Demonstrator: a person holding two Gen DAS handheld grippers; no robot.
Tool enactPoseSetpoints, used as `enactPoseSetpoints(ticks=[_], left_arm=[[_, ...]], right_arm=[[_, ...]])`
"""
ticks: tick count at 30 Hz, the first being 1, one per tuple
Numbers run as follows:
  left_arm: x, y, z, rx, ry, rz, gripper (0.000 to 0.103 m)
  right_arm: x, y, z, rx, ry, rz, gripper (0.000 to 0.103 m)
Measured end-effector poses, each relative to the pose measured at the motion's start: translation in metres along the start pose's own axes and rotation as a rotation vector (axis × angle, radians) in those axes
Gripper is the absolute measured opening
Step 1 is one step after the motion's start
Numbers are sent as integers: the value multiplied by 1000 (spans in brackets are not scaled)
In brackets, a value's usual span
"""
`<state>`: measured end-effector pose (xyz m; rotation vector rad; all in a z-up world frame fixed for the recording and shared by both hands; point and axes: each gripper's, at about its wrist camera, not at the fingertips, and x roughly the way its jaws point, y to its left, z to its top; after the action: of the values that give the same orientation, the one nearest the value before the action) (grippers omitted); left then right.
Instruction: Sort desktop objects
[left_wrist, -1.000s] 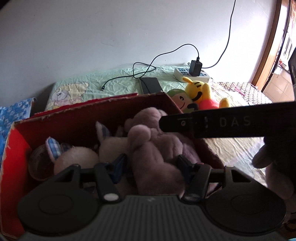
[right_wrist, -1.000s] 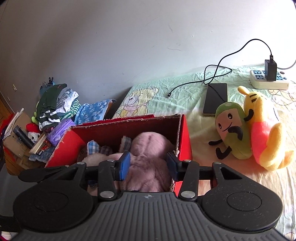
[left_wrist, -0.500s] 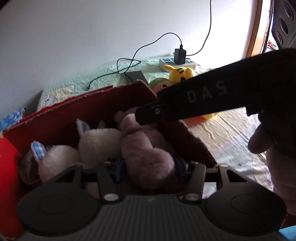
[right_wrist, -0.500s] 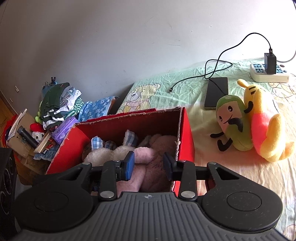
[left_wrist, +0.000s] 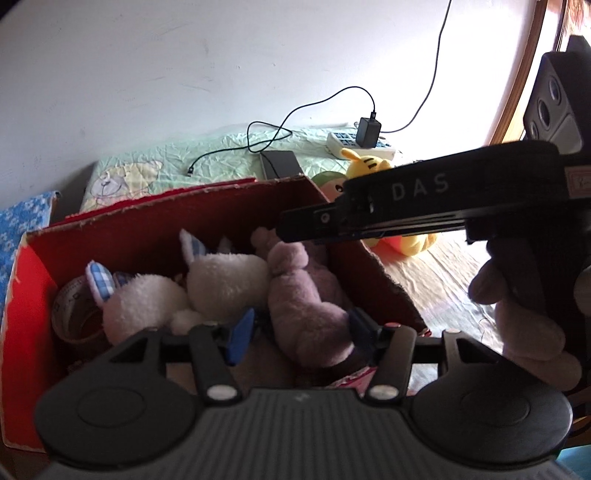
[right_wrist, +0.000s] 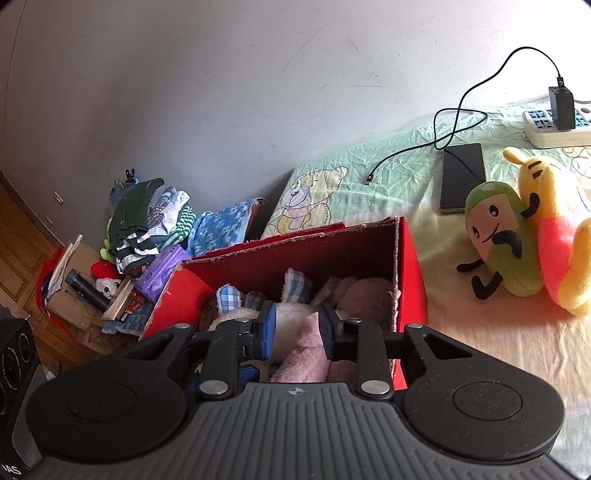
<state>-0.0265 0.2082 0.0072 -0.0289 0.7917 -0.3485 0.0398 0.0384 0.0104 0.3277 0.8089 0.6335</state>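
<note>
Two grippers hang over the red box (right_wrist: 410, 280), the landmark for everything here. Left gripper (left_wrist: 301, 330) sits just above the box's near edge, its jaws spread either side of the mauve plush (left_wrist: 306, 306) without pinching it (the toy lies loose inside). Right gripper (right_wrist: 297, 328) hovers at the same near edge, jaws parted around a pink plush (right_wrist: 301, 354); whether they touch it I cannot tell. Deeper in the box lie two white bunnies (left_wrist: 221, 280) and a tape roll (left_wrist: 68, 314). Beyond the box's right wall, on the bed, sit the green plush (right_wrist: 498, 243) and yellow plush (right_wrist: 554, 236), then a phone (right_wrist: 461, 177). Judging by this, a drop-off into the box is finishing; next comes lifting clear and reaching right for the green plush.
</note>
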Motion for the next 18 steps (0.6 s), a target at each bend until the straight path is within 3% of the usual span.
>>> enactPoseSetpoints(ticks=[5, 12, 18], left_arm=[[4, -4, -2, -2, 14, -12, 47], [11, -16, -8, 25, 30, -22, 45], [10, -4, -4, -38, 57, -13, 47]], right_arm=[[10, 1, -3, 3, 51, -6, 25], [8, -3, -12, 17, 88, -18, 25], [2, -7, -17, 47, 78, -11, 26]])
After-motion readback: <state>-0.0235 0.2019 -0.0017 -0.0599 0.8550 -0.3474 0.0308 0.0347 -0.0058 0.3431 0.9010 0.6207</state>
